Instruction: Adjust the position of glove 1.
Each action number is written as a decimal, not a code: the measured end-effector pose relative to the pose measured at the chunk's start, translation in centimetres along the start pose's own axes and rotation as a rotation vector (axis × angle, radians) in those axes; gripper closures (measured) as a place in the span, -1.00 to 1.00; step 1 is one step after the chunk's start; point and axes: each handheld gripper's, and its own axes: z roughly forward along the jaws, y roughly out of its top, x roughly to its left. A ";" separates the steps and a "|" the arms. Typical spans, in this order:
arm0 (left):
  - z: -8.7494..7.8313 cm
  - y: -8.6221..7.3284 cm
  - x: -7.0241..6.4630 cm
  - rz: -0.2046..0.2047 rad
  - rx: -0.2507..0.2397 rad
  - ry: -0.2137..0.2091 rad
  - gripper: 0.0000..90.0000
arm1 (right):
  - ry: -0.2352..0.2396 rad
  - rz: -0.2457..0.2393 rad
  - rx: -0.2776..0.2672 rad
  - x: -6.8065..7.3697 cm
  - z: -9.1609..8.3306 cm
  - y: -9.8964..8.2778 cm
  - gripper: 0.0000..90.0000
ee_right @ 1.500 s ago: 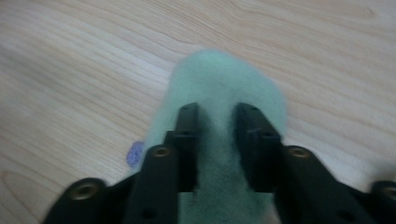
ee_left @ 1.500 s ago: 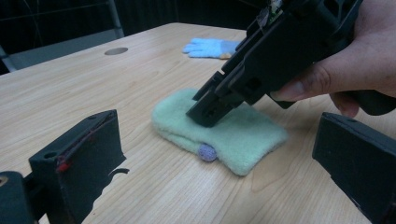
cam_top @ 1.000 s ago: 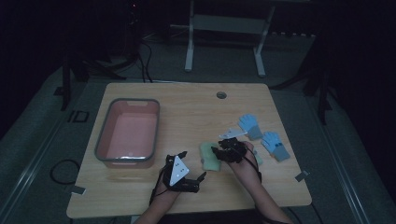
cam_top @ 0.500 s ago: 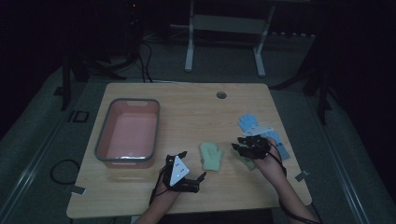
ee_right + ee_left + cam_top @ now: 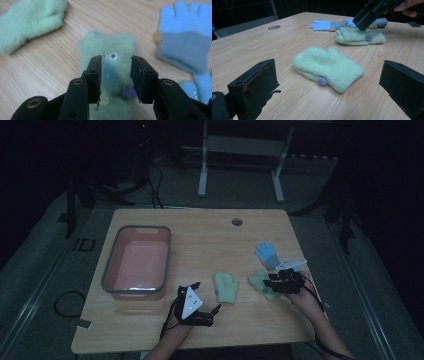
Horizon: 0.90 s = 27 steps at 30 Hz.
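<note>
Hovering right gripper [image 5: 116, 75] fingers apart | fuzzy green mitten [image 5: 110, 50], purple button | left gripper [image 5: 329, 95] agape

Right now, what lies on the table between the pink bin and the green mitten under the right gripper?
In the high view, another green mitten lies on the wooden table between the pink bin and the mitten under the right gripper.
</note>
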 end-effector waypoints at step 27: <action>0.0 0.0 -0.1 0.003 0.001 0.004 -0.96 | -0.087 0.197 -0.049 2.4 -0.7 0.4 0.91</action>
